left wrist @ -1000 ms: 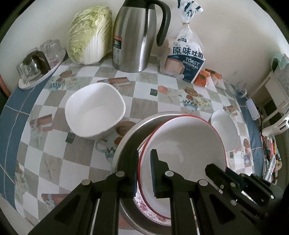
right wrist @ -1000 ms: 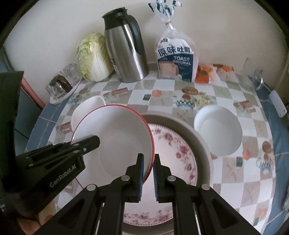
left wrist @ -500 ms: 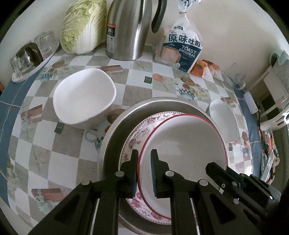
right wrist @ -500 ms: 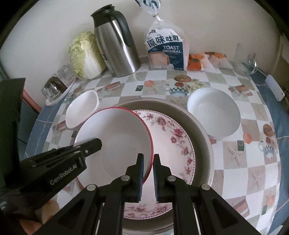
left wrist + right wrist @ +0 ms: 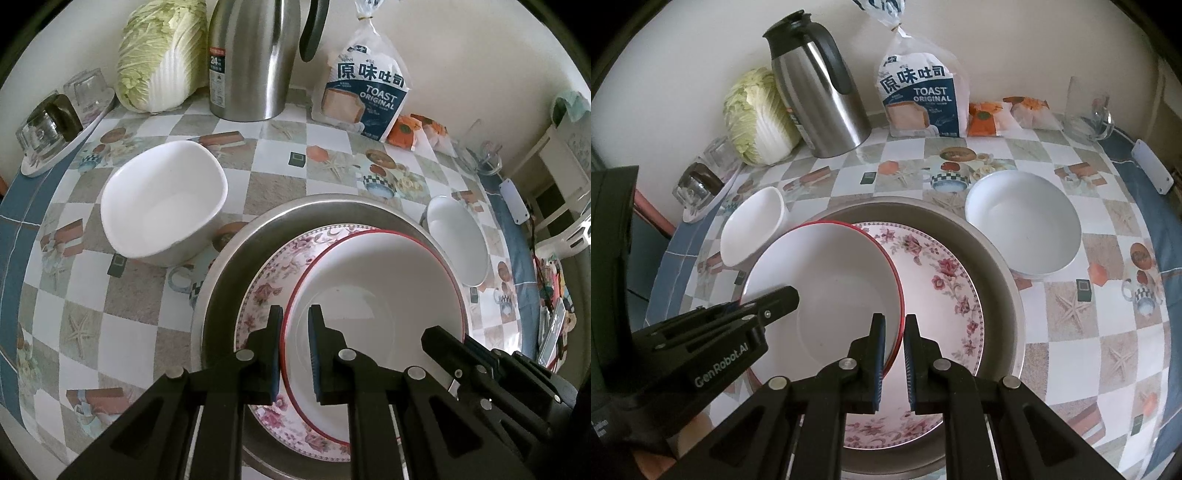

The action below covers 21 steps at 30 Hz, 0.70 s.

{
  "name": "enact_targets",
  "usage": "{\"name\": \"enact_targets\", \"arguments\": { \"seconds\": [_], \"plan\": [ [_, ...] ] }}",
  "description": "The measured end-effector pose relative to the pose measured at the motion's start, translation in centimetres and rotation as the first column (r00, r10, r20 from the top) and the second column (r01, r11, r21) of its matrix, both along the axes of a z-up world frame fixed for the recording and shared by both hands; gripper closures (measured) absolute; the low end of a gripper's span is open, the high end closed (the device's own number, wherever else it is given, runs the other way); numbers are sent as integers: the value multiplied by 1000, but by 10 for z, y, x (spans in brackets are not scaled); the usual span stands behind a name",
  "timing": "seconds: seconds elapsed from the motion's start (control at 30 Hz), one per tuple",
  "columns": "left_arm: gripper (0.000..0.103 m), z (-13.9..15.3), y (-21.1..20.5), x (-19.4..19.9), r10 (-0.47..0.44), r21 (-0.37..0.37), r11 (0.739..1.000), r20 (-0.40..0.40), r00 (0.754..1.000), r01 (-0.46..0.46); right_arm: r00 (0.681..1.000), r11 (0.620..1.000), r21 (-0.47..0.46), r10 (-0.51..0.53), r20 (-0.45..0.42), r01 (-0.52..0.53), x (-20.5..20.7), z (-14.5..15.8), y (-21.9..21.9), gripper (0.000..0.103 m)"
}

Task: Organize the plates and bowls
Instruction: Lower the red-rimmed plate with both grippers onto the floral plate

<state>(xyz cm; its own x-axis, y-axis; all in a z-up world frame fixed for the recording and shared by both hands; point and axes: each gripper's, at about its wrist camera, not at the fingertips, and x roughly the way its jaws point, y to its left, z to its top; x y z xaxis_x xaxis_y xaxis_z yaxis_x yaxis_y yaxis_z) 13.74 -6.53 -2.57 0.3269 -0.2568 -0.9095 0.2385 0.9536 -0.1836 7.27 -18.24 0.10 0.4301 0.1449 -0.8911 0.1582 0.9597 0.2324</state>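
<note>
Red-rimmed white plate [image 5: 827,280] lies on the floral plate [image 5: 945,291], inside the large steel basin [image 5: 1001,280], lower centre of frame. White square bowl [image 5: 753,225] at left, round white bowl [image 5: 1023,225] at right; steel thermos [image 5: 820,96] and toast bag [image 5: 919,99] along the top.

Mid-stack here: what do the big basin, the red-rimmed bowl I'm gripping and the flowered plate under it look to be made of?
Basin: metal, probably stainless steel; grey brushed sheen with soft reflections.
Red-rimmed bowl: glossy white, thin rim; melamine or glazed ceramic, cannot tell which.
Flowered plate: smooth and glossy with a printed pink floral band; likewise ceramic or melamine.
</note>
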Motion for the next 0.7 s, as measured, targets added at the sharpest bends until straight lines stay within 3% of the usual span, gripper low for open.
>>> {"name": "enact_targets", "arguments": {
  "seconds": [0.7],
  "plan": [
    [90, -1, -2, 3, -4, 12, 1000, -4, 1000, 4, 1000, 1000, 21, -9, -4, 9, 2, -4, -5, 92]
  ]
}}
